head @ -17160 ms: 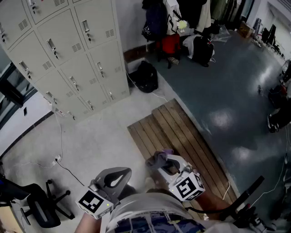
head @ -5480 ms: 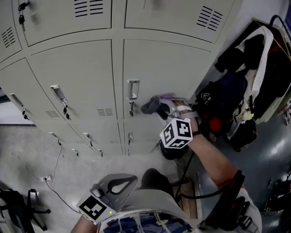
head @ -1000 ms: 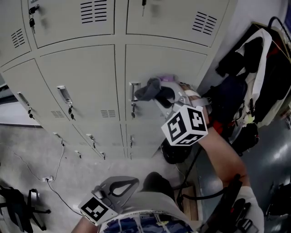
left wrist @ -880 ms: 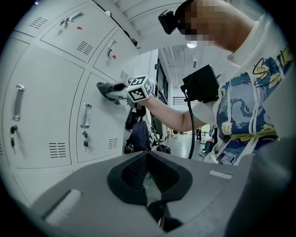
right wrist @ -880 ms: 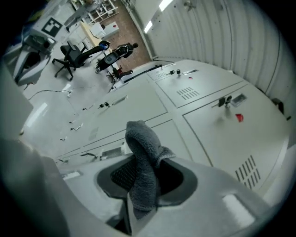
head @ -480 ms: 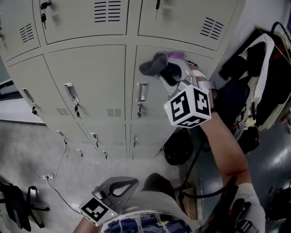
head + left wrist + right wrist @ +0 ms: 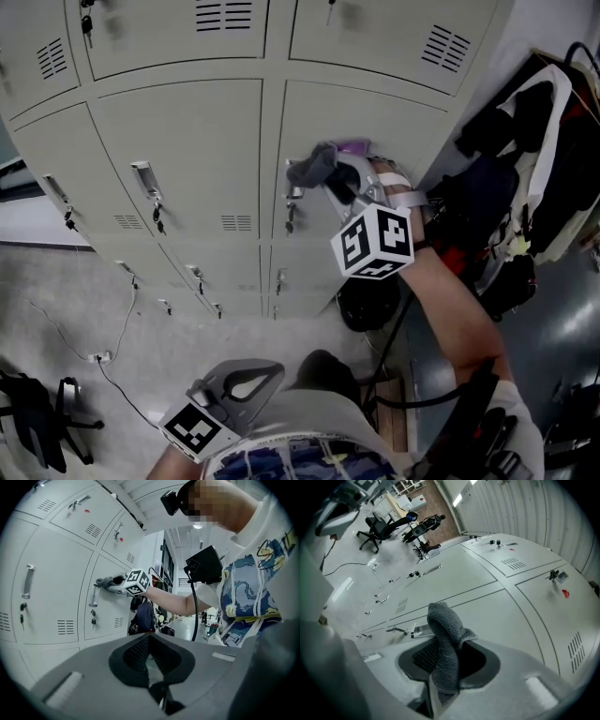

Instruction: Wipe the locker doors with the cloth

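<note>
- The right gripper [image 7: 336,180] is clamped on the grey cloth [image 7: 314,166] — a soft, light, floppy wad bunching past the jaws.
- The cloth is up at the locker door [image 7: 375,122], just beside its handle [image 7: 292,192], at 11 o'clock from the marker cube [image 7: 373,242].
- It looks best pinched mid-fold, so a loose lobe meets the metal.
- The left gripper [image 7: 239,380] hangs at 6 o'clock in the head view — jaws together, empty.

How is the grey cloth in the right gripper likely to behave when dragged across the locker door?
The cloth is probably floppy: it folds over where it leaves the right gripper. Its fuzzy pile should grip rather than slide on the locker door. It might snag the handle nearby.
</note>
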`<state>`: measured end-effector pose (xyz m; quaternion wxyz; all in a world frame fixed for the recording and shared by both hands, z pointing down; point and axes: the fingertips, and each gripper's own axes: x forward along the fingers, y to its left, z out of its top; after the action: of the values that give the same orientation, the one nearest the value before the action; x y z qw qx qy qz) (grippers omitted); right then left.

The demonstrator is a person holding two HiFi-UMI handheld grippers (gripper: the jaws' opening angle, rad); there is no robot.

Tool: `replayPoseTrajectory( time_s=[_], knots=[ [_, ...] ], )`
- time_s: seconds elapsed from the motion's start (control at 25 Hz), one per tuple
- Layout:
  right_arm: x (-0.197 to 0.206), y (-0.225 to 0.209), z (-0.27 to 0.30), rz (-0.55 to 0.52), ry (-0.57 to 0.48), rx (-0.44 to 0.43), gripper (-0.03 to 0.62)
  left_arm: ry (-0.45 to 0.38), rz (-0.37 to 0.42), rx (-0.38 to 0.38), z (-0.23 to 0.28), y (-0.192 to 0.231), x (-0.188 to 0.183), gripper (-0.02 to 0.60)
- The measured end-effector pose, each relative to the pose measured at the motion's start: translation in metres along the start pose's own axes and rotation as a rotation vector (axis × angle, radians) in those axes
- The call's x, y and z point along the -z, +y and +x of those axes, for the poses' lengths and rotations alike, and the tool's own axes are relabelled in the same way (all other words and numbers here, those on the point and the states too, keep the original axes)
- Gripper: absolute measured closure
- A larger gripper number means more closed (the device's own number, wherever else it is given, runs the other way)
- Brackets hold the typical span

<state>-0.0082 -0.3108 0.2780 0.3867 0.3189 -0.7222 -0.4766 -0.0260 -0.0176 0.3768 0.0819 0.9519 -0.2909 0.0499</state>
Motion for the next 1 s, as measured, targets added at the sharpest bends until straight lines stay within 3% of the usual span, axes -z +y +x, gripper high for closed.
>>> replayPoseTrajectory(
  time_s=[1.0],
  knots=[
    [0.069, 0.221, 0.056, -0.017, 0.098, -0.338, 0.480, 0.059, -0.034, -0.019, 0.007, 0.006, 0.011, 0.580]
  ],
)
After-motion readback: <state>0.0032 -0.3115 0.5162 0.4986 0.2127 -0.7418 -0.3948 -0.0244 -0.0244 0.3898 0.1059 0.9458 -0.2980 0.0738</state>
